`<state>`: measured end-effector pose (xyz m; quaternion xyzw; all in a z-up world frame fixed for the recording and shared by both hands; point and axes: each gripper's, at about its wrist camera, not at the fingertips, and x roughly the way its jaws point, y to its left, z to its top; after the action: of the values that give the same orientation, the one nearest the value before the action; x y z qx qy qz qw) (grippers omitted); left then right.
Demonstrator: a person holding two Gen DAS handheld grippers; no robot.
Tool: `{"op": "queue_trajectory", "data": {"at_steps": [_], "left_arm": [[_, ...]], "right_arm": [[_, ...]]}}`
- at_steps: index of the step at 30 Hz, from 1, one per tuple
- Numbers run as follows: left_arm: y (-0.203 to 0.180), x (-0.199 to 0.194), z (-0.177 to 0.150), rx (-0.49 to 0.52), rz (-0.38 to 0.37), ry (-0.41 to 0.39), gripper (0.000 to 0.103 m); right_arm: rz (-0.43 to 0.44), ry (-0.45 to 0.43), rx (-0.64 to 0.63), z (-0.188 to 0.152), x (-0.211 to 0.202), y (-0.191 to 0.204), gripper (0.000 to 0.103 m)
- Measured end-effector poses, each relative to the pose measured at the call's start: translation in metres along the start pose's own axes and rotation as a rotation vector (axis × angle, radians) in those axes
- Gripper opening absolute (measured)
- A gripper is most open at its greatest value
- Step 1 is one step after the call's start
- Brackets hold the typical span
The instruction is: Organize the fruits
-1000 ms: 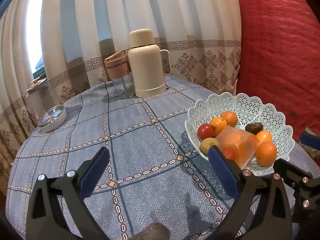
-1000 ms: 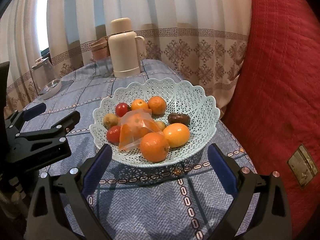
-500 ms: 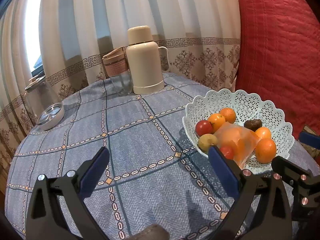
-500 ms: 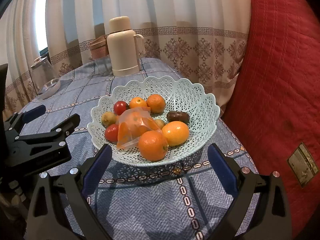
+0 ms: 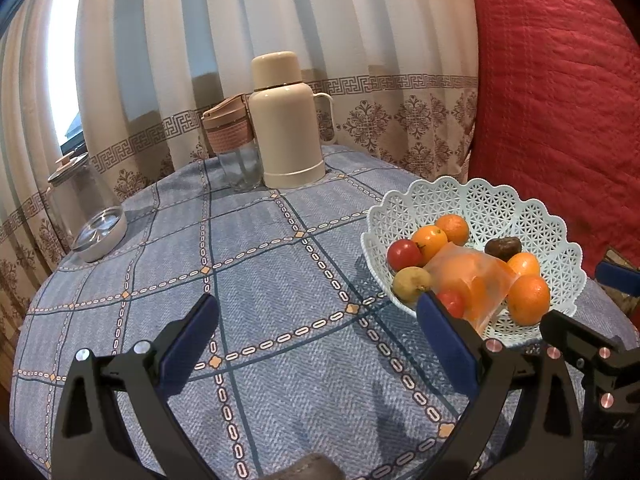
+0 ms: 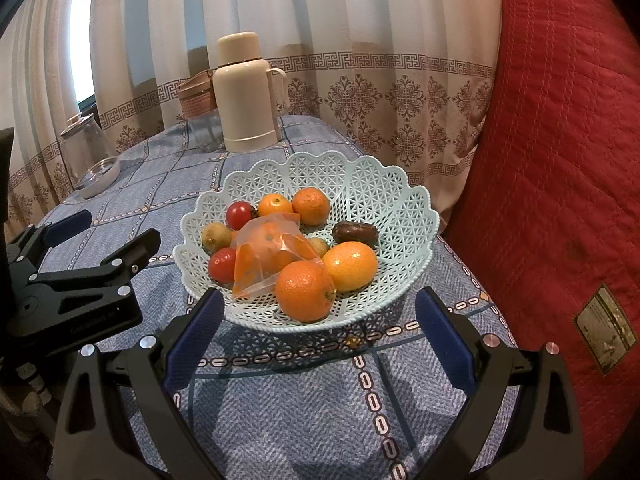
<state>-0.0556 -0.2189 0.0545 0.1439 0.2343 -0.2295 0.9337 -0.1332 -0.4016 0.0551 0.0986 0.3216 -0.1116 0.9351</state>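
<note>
Right tongs [image 6: 316,332]: blue pads wide apart, nothing between them, held low over the surface [image 6: 280,420] just short of the basket [image 6: 360,184]. Basket lies dead ahead, centred in the gap.

Left tongs [image 5: 316,332]: also spread, empty, over bare cloth. From here the basket [image 5: 472,200] sits ahead and off to the right, behind the right pad. Right tongs are the nearer of the two.

Fruit all lies inside the basket: large orange [image 6: 305,291] at the near rim, yellow-orange one [image 6: 350,266] touching it on the right, dark oblong fruit [image 6: 355,234] behind, long axis running left-right. Two red ones, two brownish ones and two small oranges lie toward the left and back.

Clear bag [image 6: 266,256] lies on the pile, its corner pointing toward the tongs; contents orange, probably more fruit, film too cloudy to confirm.

The layout fits either a sorted basket or one awaiting sorting.

Thermos [image 6: 246,92], tumbler [image 6: 200,120] and glass jar [image 6: 86,156] stand well behind.
</note>
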Motion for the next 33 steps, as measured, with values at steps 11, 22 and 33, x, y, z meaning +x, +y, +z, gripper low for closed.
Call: {"op": "queue_trajectory", "data": {"at_steps": [11,22,33], "left_arm": [[-0.001,-0.001,0.002,0.003,-0.009,-0.006,0.098],[-0.001,-0.007,0.004,0.016,-0.012,-0.031,0.098],[0.004,-0.010,0.003,-0.010,-0.010,-0.009,0.098]], "right_arm": [[0.000,-0.001,-0.001,0.000,0.000,0.000,0.098],[-0.001,0.000,0.000,0.000,0.000,-0.001,0.098],[-0.003,0.006,0.003,-0.002,-0.001,-0.005,0.098]]}}
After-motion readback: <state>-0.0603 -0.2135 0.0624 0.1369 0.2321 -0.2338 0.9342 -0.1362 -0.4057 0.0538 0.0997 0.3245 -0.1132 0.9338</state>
